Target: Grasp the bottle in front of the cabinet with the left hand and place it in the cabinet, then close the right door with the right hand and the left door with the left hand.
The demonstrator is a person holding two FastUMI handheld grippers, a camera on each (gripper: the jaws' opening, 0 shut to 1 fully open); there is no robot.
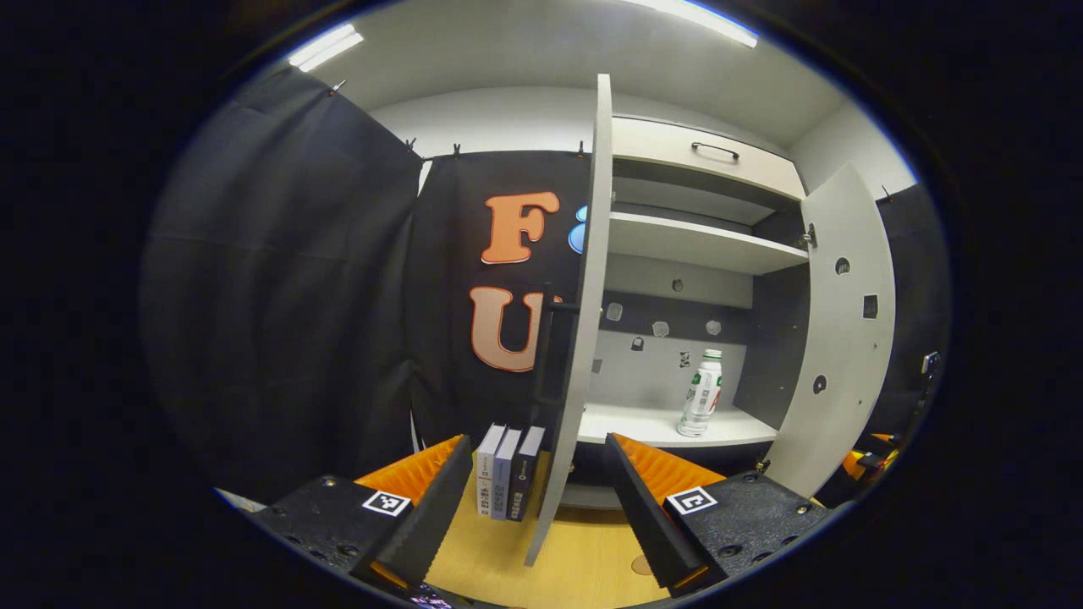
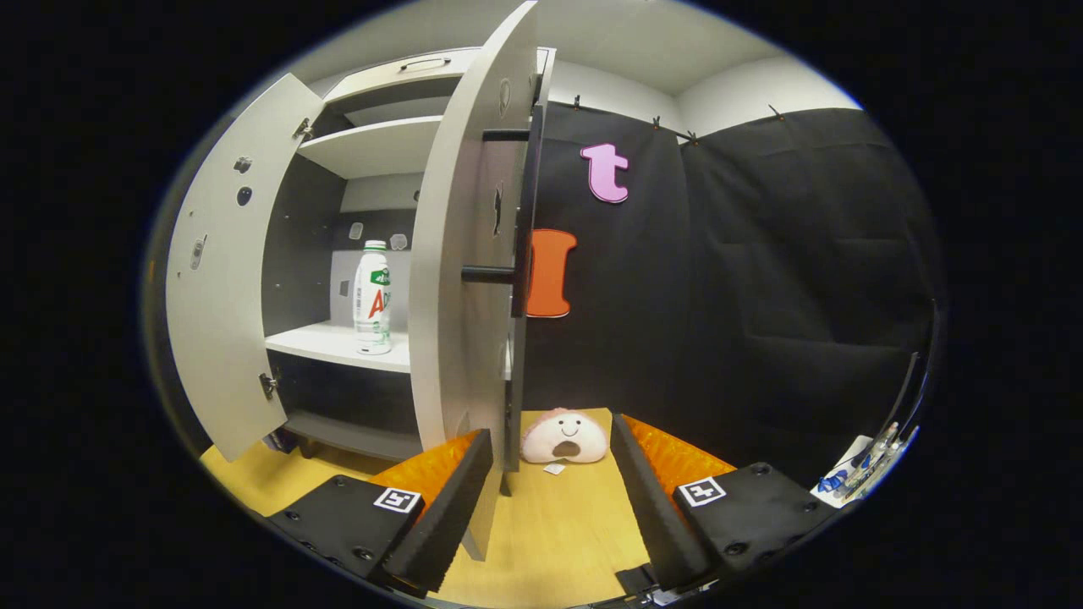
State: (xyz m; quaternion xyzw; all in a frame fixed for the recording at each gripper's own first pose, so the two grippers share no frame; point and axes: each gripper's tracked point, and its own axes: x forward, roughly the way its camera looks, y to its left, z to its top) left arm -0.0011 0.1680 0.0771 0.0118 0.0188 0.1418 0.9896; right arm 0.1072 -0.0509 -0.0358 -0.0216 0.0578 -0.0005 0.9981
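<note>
Wood-grain tabletop (image 2: 550,533) runs nearest in both views, and over it each gripper hangs with its fingers spread wide, holding nothing. The left gripper (image 1: 538,507) looks straight along the edge of the left door (image 1: 584,338), which stands out from the cabinet (image 1: 702,245), so it seems parked there, ready for its own closing push later. The right gripper (image 2: 550,499) sits just in front of the right door (image 2: 474,279), its dark bar handle (image 2: 495,272) a little beyond the fingers; that lineup suggests this door is the step in hand. Three books (image 1: 508,469) stand beside the left door, a plush toy (image 2: 564,436) lies past the right. Farthest back, the bottle (image 2: 372,296) stands upright on the cabinet's lower shelf (image 2: 338,345), already placed.
</note>
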